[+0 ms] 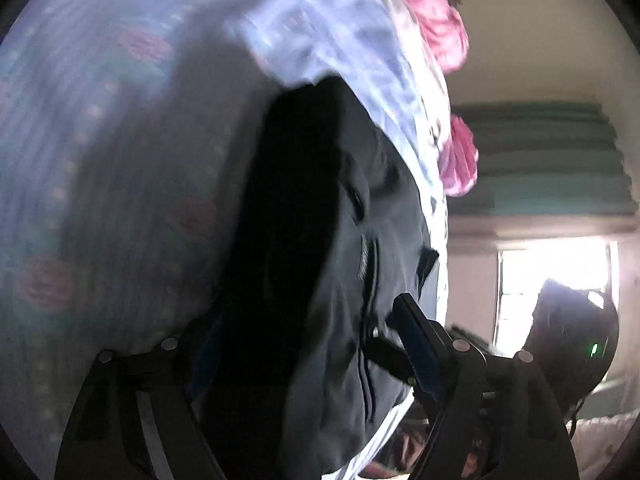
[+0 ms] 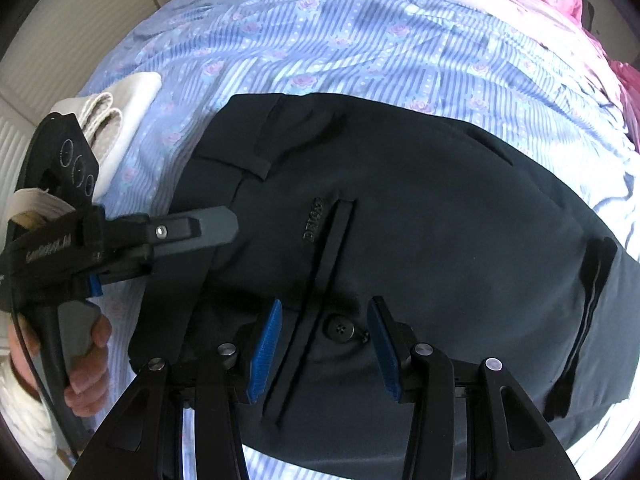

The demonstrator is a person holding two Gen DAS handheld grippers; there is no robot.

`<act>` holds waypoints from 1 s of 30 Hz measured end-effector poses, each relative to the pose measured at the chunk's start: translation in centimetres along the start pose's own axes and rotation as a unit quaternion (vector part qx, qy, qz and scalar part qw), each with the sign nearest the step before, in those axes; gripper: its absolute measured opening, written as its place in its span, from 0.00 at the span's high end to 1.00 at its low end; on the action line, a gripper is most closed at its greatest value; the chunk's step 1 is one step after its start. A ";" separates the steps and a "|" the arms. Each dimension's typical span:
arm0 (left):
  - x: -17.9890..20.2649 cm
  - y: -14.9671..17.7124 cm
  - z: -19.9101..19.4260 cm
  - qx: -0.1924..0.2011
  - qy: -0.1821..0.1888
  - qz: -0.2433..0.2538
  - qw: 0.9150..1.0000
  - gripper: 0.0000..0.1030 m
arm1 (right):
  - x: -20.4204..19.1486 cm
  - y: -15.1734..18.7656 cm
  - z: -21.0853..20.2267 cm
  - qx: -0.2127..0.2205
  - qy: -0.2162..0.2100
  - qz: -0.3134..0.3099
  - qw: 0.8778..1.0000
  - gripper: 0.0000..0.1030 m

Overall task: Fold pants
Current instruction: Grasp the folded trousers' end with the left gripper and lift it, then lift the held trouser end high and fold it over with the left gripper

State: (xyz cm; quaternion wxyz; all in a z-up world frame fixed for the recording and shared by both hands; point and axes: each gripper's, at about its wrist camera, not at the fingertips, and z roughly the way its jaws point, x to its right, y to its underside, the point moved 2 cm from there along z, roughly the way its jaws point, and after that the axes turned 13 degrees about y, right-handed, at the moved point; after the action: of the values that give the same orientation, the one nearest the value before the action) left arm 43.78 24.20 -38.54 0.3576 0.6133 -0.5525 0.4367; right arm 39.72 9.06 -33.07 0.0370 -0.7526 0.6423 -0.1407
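Right wrist view: my right tool [image 2: 325, 350] gapes over the pants [image 2: 420, 216] on the bed [image 2: 360, 40], ready to pinch the waistband; my left tool [image 2: 224, 226] looks closed, its grip unclear.

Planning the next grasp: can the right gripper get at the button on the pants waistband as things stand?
Probably yes. The right gripper is open, its blue pads either side of the button on the dark pants, with nothing between them. The left gripper sits off to the side.

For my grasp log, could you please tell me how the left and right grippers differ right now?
The left gripper is closed on the dark pants, at their edge; the right gripper is open, its blue pads either side of a button. Left comes in sideways, right points straight down. Both are black, handheld.
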 end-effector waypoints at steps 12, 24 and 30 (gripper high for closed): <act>-0.1 -0.7 0.6 0.022 -0.023 -0.061 0.998 0.78 | 2.6 -0.7 0.8 -0.002 0.017 0.035 0.999 0.55; 13.9 1.7 1.2 0.057 -0.178 0.059 0.981 0.84 | 7.1 -1.0 -2.6 0.031 -0.005 0.073 0.997 0.55; 21.7 4.4 4.1 0.074 -0.264 0.124 0.954 0.84 | 12.1 0.4 -7.6 0.079 -0.027 0.093 0.992 0.55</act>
State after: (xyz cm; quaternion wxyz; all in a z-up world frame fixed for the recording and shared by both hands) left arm 40.17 11.89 -20.04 0.0956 0.6580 -0.6648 0.3404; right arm 39.00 -1.87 -23.93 0.1260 -0.6879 0.6951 -0.1666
